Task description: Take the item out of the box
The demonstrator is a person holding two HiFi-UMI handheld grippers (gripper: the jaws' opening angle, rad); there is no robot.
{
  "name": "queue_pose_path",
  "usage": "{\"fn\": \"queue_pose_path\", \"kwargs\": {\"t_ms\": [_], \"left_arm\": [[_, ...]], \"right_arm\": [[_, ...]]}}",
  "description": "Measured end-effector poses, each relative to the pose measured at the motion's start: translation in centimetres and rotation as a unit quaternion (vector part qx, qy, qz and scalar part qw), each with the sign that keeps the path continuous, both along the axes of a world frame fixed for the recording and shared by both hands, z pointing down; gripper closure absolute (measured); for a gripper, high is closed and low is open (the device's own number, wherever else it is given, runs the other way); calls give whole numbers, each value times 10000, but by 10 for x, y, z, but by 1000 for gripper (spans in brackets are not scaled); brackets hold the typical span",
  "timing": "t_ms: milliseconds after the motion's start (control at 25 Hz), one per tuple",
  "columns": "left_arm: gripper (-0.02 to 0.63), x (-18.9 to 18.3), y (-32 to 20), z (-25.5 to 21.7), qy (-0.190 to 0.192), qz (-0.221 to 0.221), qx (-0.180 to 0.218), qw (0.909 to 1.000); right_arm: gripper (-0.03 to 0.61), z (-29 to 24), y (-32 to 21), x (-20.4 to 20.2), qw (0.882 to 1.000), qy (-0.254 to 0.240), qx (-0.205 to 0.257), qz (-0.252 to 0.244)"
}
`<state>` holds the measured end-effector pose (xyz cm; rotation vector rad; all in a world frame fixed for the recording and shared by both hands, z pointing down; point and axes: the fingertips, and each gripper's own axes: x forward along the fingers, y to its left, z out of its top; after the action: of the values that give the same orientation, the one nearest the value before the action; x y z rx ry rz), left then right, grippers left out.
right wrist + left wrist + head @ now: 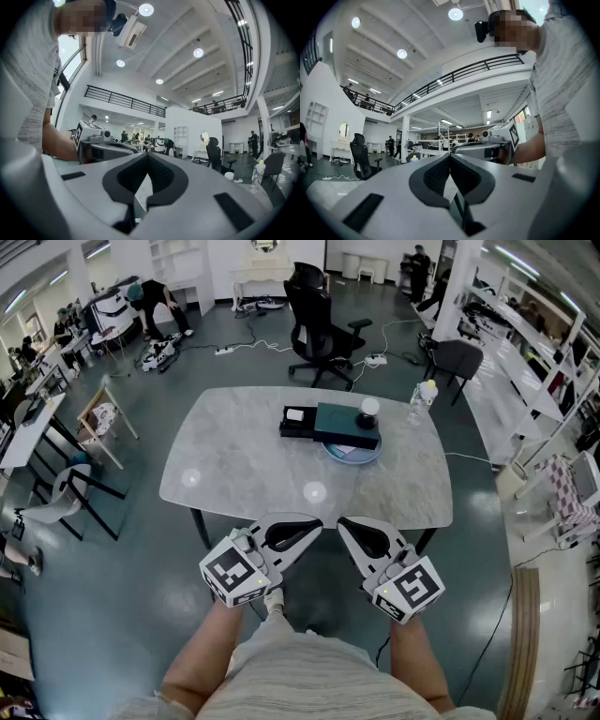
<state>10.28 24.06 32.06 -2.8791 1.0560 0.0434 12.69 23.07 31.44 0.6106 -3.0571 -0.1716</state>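
Left gripper: fingers pressed together at the tips, nothing between them. Right gripper: same, tips meeting, empty. From the head view I see both held level above the near edge of the table, left gripper and right gripper angled inward so the tips point toward each other, close but apart. Each gripper's camera catches the other one beside it.

The box sits well apart from both, toward the table's far side, dark with a teal top, resting on a pale plate. A black tray juts from its left side with a small white item in it. A white round object stands on the box top. A bottle stands just right of the box.
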Motion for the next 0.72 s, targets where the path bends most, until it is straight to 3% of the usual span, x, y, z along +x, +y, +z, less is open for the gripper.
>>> {"fn": "queue_pose_path", "kwargs": {"t_ms": [480,720], "left_arm": [[594,-4,-3,0,86,-49,-66,9999],[594,-3,-1,2,78,-19,-75,9999]], "right_arm": [[561,1,-2,-1,10000,26,-19,1],[560,0,6,-5,9990,-245,-228,-306]]}}
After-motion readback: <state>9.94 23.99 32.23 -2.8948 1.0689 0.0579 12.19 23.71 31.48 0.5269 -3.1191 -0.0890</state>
